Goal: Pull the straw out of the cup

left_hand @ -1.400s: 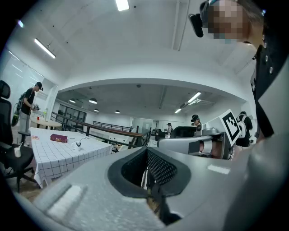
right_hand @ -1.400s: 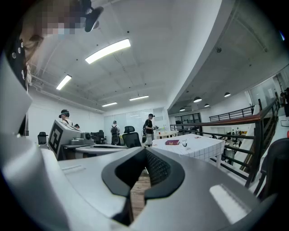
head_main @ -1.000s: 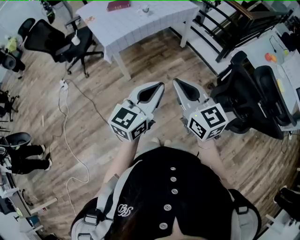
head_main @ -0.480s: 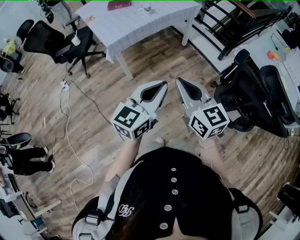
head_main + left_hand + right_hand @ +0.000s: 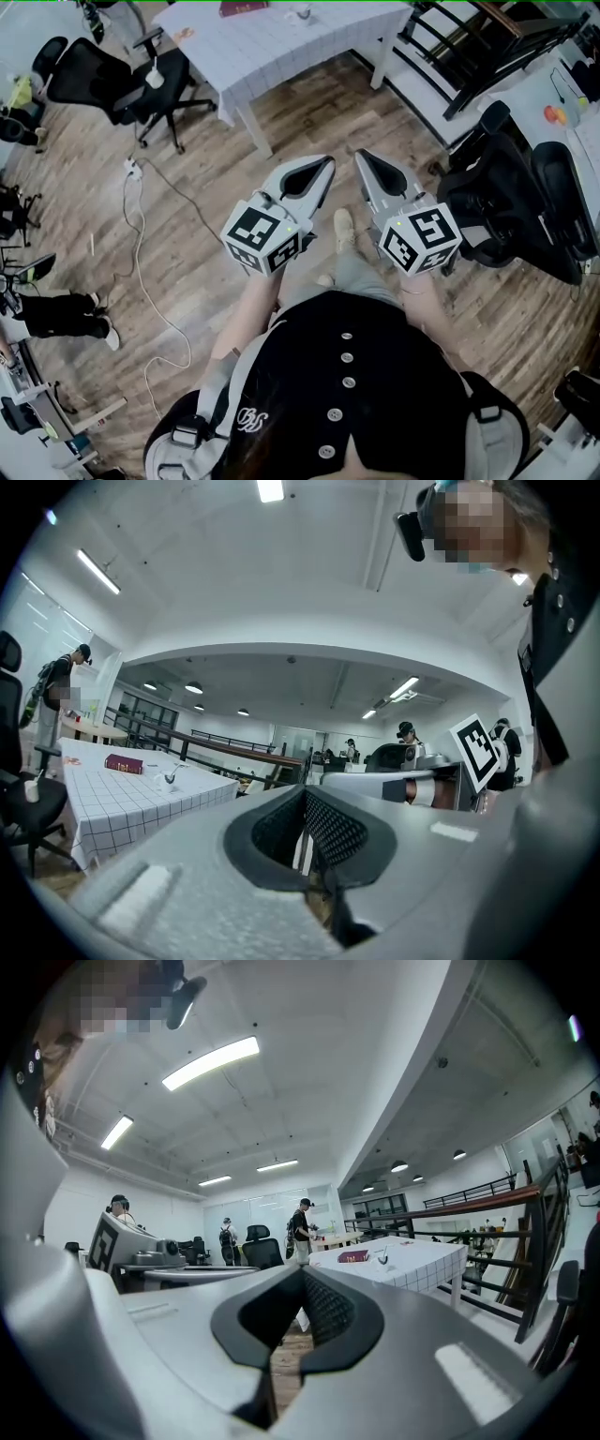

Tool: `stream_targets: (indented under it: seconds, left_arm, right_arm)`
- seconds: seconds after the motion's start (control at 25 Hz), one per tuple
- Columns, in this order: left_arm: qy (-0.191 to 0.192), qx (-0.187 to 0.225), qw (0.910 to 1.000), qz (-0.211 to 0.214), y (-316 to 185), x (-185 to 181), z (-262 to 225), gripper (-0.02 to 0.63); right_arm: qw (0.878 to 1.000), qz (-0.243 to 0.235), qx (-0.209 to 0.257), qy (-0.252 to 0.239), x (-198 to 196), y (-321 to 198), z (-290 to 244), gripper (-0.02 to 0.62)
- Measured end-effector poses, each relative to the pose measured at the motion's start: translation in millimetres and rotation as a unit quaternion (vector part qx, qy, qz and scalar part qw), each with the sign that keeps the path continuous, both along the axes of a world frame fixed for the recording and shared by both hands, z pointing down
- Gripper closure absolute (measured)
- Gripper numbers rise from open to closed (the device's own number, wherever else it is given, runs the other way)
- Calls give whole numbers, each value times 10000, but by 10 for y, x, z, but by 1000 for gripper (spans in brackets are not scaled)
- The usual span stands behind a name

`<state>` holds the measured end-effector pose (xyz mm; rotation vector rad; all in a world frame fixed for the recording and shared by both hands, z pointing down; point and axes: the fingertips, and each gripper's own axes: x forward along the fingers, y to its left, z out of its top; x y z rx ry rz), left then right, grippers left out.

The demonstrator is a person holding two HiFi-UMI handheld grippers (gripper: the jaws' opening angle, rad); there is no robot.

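The person is standing on a wood floor (image 5: 309, 112) and holding both grippers out level, side by side, toward 12 o'clock in the head view. The left gripper (image 5: 326, 167) is empty, its jaws pressed together. The right gripper (image 5: 364, 157) is also pressed together and gripping nothing, and each gripper view is showing its mesh pads meeting at the tip. The cup (image 5: 302, 13) is sitting on the table (image 5: 281, 52) at 12 o'clock, well apart from both grippers, with the straw (image 5: 385, 1252) leaning out of it and a red book (image 5: 241, 8) lying near it toward 11 o'clock. Floorboards are stretching between the grippers and the table, whose near leg (image 5: 253, 131) is standing at about 11 o'clock from the left gripper. A black office chair (image 5: 103, 80) is standing at 10 o'clock, just beside the table's left end. A white cable (image 5: 141, 253) is trailing over the floor at 9 o'clock. Another black chair (image 5: 511, 202) is crowding in near the right gripper at 3 o'clock, and a dark railing (image 5: 487, 47) is running across at 1 o'clock, beside the table's right end. One shoe (image 5: 344, 228) is showing between the two marker cubes. Other people are standing in the background of both gripper views.
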<state>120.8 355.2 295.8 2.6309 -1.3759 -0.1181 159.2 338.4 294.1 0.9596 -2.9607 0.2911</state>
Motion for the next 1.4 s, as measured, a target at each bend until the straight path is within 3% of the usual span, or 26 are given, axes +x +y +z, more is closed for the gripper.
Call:
stream_targets:
  seconds: [0.2,1.0,1.4]
  left_arm:
    - [154,25,9999,-56,-394,-96,37,607]
    - [-14,145,9993,-337,-2737,-512,-72,607]
    - [73,-172,9990,-415,-3238,-503,187,607]
  right_arm:
    - [10000,13,-2,-59,-110,-413,50,595]
    - [9980,-602,178,-32,-675,-2665,-67,595]
    - [9979,-629,-64,-110,-719,-3192,117,595]
